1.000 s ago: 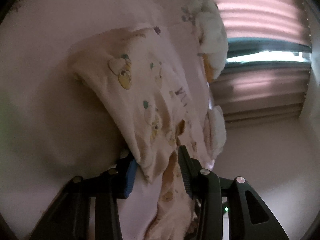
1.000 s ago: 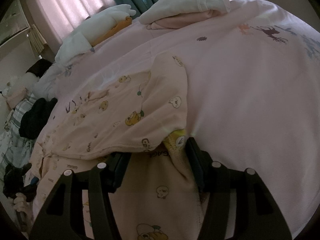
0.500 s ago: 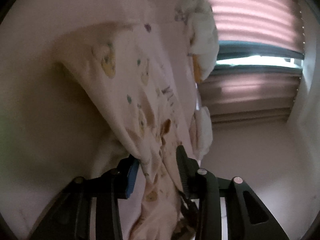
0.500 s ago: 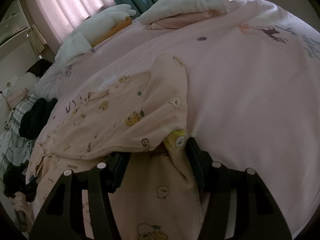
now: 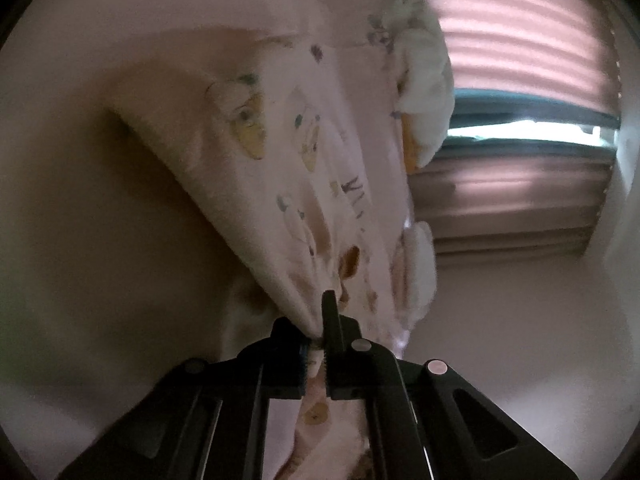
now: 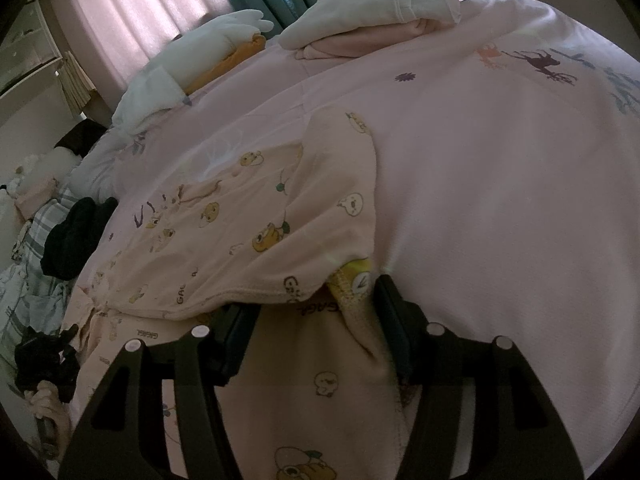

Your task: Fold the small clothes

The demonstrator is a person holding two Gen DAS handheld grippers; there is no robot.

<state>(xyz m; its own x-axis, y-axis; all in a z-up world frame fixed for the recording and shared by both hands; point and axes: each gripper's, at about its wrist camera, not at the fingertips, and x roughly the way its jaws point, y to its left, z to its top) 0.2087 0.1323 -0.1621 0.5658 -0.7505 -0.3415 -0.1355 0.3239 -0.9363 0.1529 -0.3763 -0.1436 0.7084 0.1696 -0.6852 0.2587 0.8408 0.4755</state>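
A small pale peach garment printed with cartoon bears lies on the pink bed cover, partly folded over itself. My left gripper is shut on a bunched edge of the garment and lifts it taut. It also shows small at the lower left of the right wrist view, held in a hand. My right gripper is open, its fingers astride the garment's near edge by the yellow collar.
Piles of white, orange and pink clothes lie at the far side of the bed. A dark garment and plaid bedding lie left. Pink curtains hang over a window.
My left gripper has closed on the garment's edge and pulled it up taut. My right gripper has stayed open and still.
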